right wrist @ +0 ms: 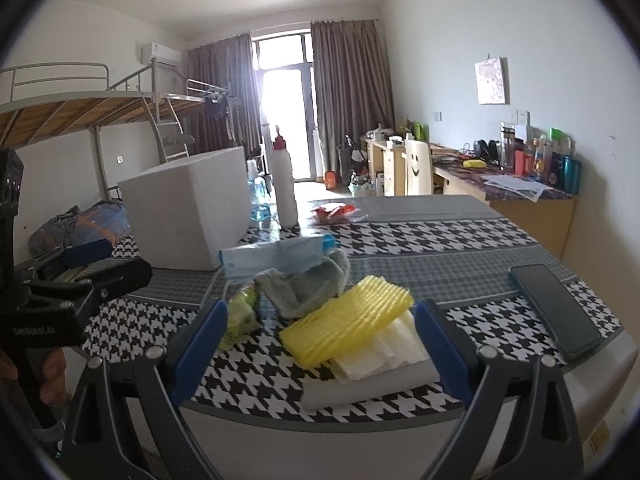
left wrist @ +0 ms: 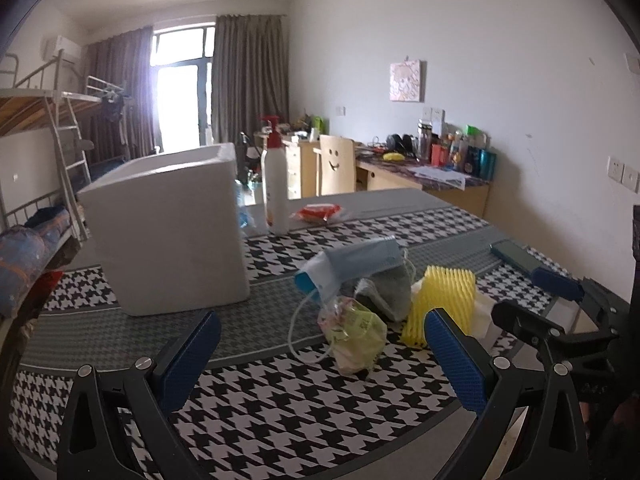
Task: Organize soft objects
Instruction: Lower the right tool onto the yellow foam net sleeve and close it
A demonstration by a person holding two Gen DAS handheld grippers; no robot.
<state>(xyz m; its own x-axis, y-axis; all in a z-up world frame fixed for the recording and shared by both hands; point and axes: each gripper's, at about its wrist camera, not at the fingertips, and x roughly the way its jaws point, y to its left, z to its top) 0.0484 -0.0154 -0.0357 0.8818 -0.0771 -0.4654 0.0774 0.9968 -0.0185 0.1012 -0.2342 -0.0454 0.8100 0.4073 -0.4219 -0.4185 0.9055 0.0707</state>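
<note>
A pile of soft things lies on the houndstooth table: a blue face mask (left wrist: 360, 260) (right wrist: 276, 258), a grey sock (left wrist: 394, 288) (right wrist: 304, 286), a yellow foam net (left wrist: 444, 298) (right wrist: 348, 326), a green-yellow plastic packet (left wrist: 354, 332) (right wrist: 240, 314) and white foam sheets (right wrist: 384, 354). A white foam box (left wrist: 168, 228) (right wrist: 188, 212) stands to the left behind the pile. My left gripper (left wrist: 320, 360) is open and empty, just short of the packet. My right gripper (right wrist: 320, 350) is open and empty, its jaws either side of the yellow net and white sheets.
A white bottle with a red pump (left wrist: 275, 188) (right wrist: 285, 184) and a red packet (left wrist: 320, 213) (right wrist: 335, 212) sit at the table's far side. A dark phone (right wrist: 554, 312) (left wrist: 516, 258) lies right of the pile. Each view shows the other gripper at its edge.
</note>
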